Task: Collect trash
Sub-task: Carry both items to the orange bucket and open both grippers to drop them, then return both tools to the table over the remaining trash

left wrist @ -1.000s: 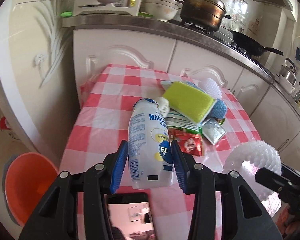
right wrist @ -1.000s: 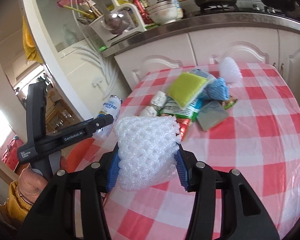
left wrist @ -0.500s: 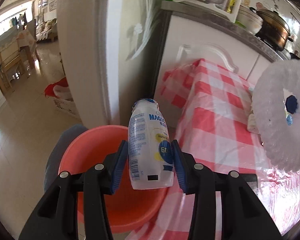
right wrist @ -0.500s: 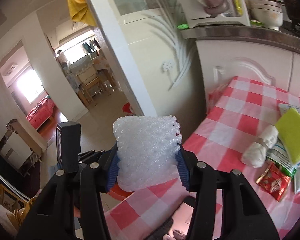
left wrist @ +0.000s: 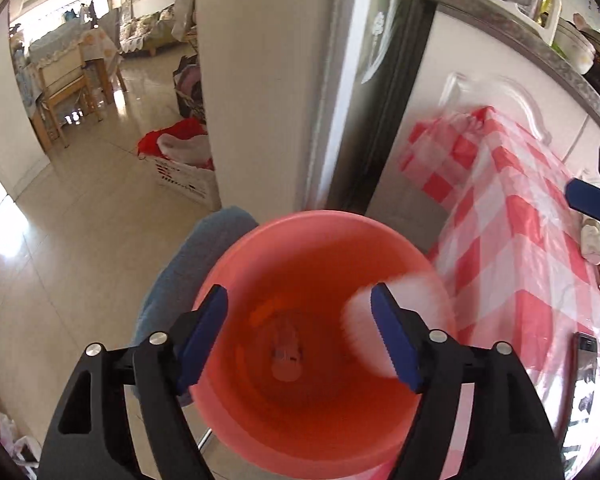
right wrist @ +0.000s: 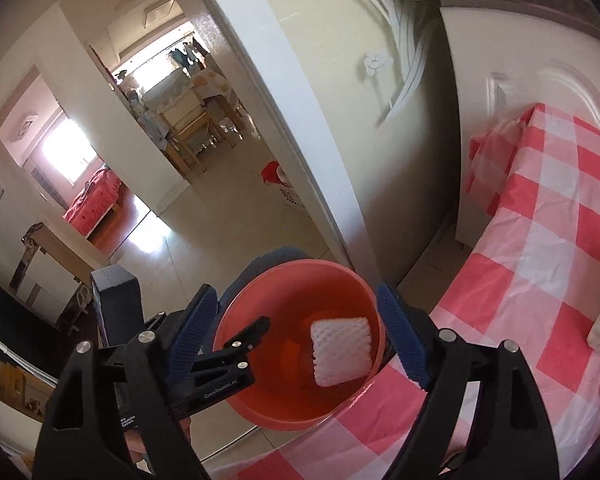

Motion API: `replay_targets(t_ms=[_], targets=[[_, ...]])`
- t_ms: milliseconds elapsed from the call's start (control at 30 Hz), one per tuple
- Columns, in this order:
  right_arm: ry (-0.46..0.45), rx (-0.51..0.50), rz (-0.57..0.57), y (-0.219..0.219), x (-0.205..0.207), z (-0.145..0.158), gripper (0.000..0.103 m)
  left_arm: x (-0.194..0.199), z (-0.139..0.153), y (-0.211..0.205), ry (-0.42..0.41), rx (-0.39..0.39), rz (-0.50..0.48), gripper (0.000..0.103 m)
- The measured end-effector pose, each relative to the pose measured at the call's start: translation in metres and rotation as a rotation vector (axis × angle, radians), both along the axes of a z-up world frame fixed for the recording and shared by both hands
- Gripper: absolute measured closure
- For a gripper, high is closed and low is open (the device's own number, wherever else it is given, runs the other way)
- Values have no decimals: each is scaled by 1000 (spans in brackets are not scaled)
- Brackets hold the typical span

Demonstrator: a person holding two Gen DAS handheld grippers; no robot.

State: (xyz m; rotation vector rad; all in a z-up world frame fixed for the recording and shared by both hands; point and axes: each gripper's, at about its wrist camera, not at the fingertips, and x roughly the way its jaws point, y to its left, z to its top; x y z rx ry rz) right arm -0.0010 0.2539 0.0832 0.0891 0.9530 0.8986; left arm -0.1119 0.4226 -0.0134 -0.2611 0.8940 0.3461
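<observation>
An orange-red bucket (left wrist: 320, 232) stands on the floor beside the checked table; it also shows in the right wrist view (right wrist: 300, 270). My left gripper (left wrist: 300, 336) is open and empty right above the bucket's mouth. A blurred white bottle (left wrist: 286, 356) lies at the bucket's bottom. The white foam net (left wrist: 364, 320) is inside the bucket near its right wall, blurred; it also shows in the right wrist view (right wrist: 342, 352). My right gripper (right wrist: 298, 332) is open and empty above the bucket. The left gripper's body (right wrist: 220, 364) shows at the bucket's left rim.
The table with the red-white checked cloth (left wrist: 520, 248) is to the right, also in the right wrist view (right wrist: 540, 240), with a crumpled white scrap (left wrist: 594, 240) and a phone (left wrist: 582, 364) on it. A white door frame (left wrist: 260, 80) and cabinet (right wrist: 500, 80) stand behind the bucket. A blue cloth (left wrist: 196, 256) lies at the bucket's left.
Both grippers opened over the bucket. The bottle left my left gripper and now lies at the bucket's bottom. The foam net left my right gripper and is inside the bucket.
</observation>
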Motion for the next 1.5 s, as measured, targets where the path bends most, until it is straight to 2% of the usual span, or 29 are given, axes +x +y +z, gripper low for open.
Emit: replay_targets(t_ms=[100,167,233,300,567,667,900,1000,1200,1300,1400,1500], targets=[[16,63,-45,-22,5,3,20,4,8,-3,-20,18,8,23],[-5,87,-99,-44,8,9,15,6,18,-10,-40,38,5,22],[-24,120,-149,-73,10,14,15,10,28,-21,-69,44,-8,14],[-30,157,-219,-108,11,18,13,15,42,-36,-109,42,-42,14],[-93,298,-464,-244,16,35,11,45,96,-142,-210,24,-287,10],[-130,299,-556,-289,17,40,11,59,108,-179,-225,-1,-360,10],[-152,314,-787,-394,28,37,11,105,133,-258,-235,-74,-494,10],[-125,340,-873,-435,34,27,11,132,138,-290,-219,-83,-557,10],[-75,370,-958,-485,57,5,11,198,135,-354,-161,-164,-630,10],[-38,398,-965,-497,62,-9,11,238,129,-385,-112,-140,-660,10],[-15,415,-960,-500,64,-16,11,278,112,-401,-44,-103,-648,10],[-32,401,-956,-498,64,-16,11,305,94,-406,36,-97,-623,10]])
